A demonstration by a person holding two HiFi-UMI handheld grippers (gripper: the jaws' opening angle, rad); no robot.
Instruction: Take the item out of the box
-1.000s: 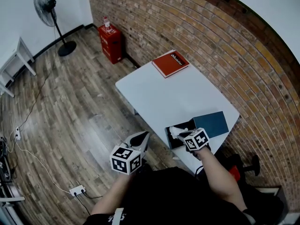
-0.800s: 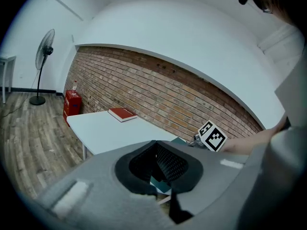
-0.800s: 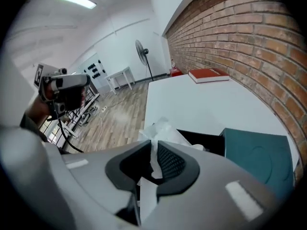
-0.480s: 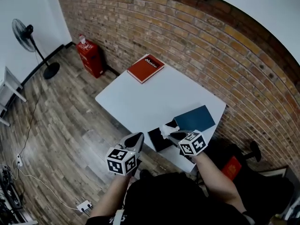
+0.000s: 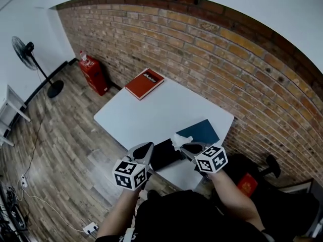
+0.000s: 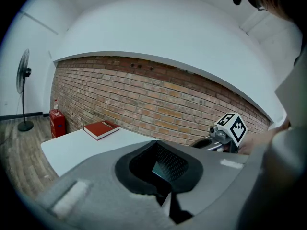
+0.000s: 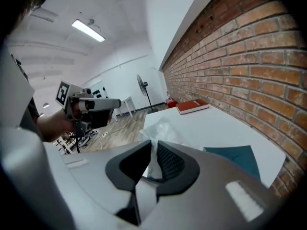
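Over the far right corner of the black box (image 5: 164,154), a small plastic-wrapped item (image 5: 176,139) hangs in the right tongs (image 5: 181,145). Whether it touches the box's rim the head view does not show. In the right gripper view the crinkled clear wrap (image 7: 160,128) fills the narrow gap between the two jaws of the right tongs (image 7: 152,147), and the dark pads press on it from both sides.

The box sits open at the near edge of the white tabletop (image 5: 151,115). Just beyond it, on its right, the teal lid (image 5: 202,131) lies flat, apart from the box.

To the left of the box, off the tabletop's near edge, the left tongs (image 5: 146,147) hover with the jaws brought together and nothing between them. The left gripper view shows the tips (image 6: 156,145) meeting.

Well beyond the box, at the tabletop's far corner, lies a red book (image 5: 145,83), close to the brick wall (image 5: 227,59). Far to the left of the box, a standing fan (image 5: 28,52) stands on the wooden floor (image 5: 60,130).
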